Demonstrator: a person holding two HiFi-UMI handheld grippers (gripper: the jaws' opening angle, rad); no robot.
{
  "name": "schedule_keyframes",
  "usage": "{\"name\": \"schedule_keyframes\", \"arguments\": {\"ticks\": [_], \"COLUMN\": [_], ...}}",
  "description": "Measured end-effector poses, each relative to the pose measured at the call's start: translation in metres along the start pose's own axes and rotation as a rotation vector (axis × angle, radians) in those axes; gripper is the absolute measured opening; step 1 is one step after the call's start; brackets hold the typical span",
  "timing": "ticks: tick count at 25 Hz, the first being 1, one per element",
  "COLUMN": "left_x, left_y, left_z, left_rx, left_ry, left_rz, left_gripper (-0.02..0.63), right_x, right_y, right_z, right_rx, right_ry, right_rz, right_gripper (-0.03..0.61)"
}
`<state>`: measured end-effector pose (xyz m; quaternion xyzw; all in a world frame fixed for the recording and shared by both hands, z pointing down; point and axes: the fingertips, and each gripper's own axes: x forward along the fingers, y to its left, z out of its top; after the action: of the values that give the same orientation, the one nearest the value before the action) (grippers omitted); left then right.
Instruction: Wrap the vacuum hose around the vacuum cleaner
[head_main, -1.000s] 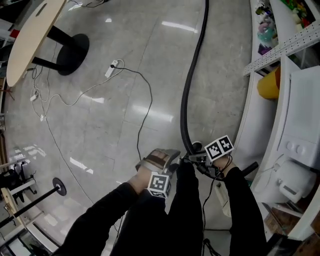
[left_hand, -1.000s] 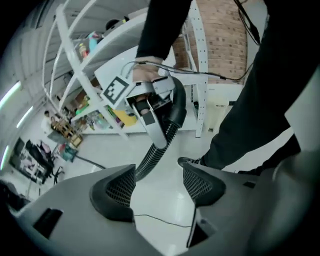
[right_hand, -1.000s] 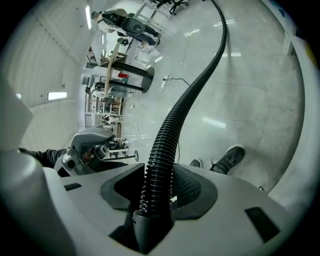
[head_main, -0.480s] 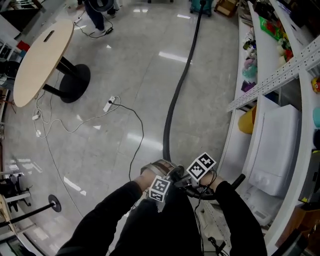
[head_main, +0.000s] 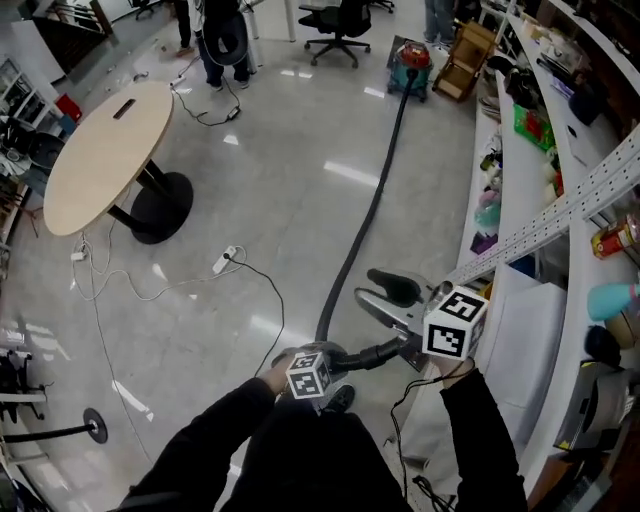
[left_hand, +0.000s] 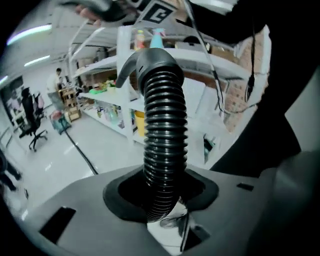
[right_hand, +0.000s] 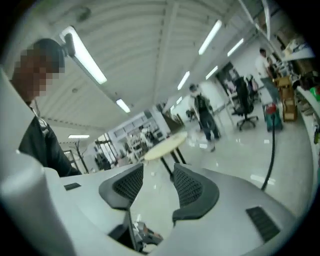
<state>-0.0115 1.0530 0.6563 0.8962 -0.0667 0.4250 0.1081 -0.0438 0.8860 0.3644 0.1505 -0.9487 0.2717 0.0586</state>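
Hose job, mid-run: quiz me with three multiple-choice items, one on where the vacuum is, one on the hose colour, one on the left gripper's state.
1. Where is the vacuum?
A. Under the round table.
B. At the person's feet.
C. At the far end of the floor.

2. What colour is the hose?
A. White.
B. Black.
C. Orange.

3. What state is the left gripper in?
A. Shut on the hose.
B. Open and empty.
C. Shut on a white cable.

Answers:
1 C: it stands far up the head view, where the hose ends.
2 B: the ribbed hose is black along its whole run.
3 A: its fingers have just been closing, and the hose sits pinched between them.
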Motion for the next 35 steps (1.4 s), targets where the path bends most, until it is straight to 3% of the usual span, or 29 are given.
{"name": "schedule_keyframes", "arguments": {"ticks": [3,5,7,11,14,18,21,24,27,34,35], "left_x": [-0.039,-0.065,-0.088,-0.141,-0.185,-0.23,-0.251,-0.265,-0.27,-0.267,-0.265], "left_y": [0.04,0.065,0.09,0.141,0.181,0.228,0.253,0.269,0.284,0.31,0.313], "left_z": [0.025,0.037,0.045,0.059,0.073,0.096,0.11,0.118,0.121,0.134,0.138], "left_rx": [-0.174,-0.236,-0.274,-0.363,-0.453,-0.556,-0.626,-0.689,-0.719,-0.816,-0.825], "left_ry": [-0.128,-0.195,-0.245,-0.325,-0.369,-0.399,-0.442,-0.477,-0.48,-0.533,-0.534], "left_rz": [-0.022,-0.044,-0.072,-0.189,-0.298,-0.415,-0.502,-0.573,-0.58,-0.626,-0.631], "left_gripper": [0.179,0.179,0.179,0.179,0.179,0.179,0.179,0.179,0.181,0.183,0.183], "right_x": [-0.031,-0.044,-0.047,-0.023,0.025,0.097,0.139,0.166,0.18,0.201,0.201], "right_y": [0.02,0.025,0.016,-0.032,-0.056,-0.058,-0.069,-0.081,-0.09,-0.099,-0.103], "right_z": [0.08,0.09,0.078,0.02,-0.029,-0.071,-0.082,-0.074,-0.065,-0.064,-0.062], "right_rx": [-0.022,-0.024,-0.02,0.066,0.073,-0.01,-0.11,-0.187,-0.231,-0.299,-0.284], "right_ry": [-0.295,-0.357,-0.354,-0.27,-0.118,0.091,0.191,0.238,0.284,0.344,0.332], "right_rz": [0.006,-0.023,-0.108,-0.307,-0.368,-0.32,-0.351,-0.38,-0.372,-0.255,-0.241], "right_gripper": [0.199,0.199,0.199,0.199,0.201,0.254,0.264,0.273,0.272,0.269,0.241]}}
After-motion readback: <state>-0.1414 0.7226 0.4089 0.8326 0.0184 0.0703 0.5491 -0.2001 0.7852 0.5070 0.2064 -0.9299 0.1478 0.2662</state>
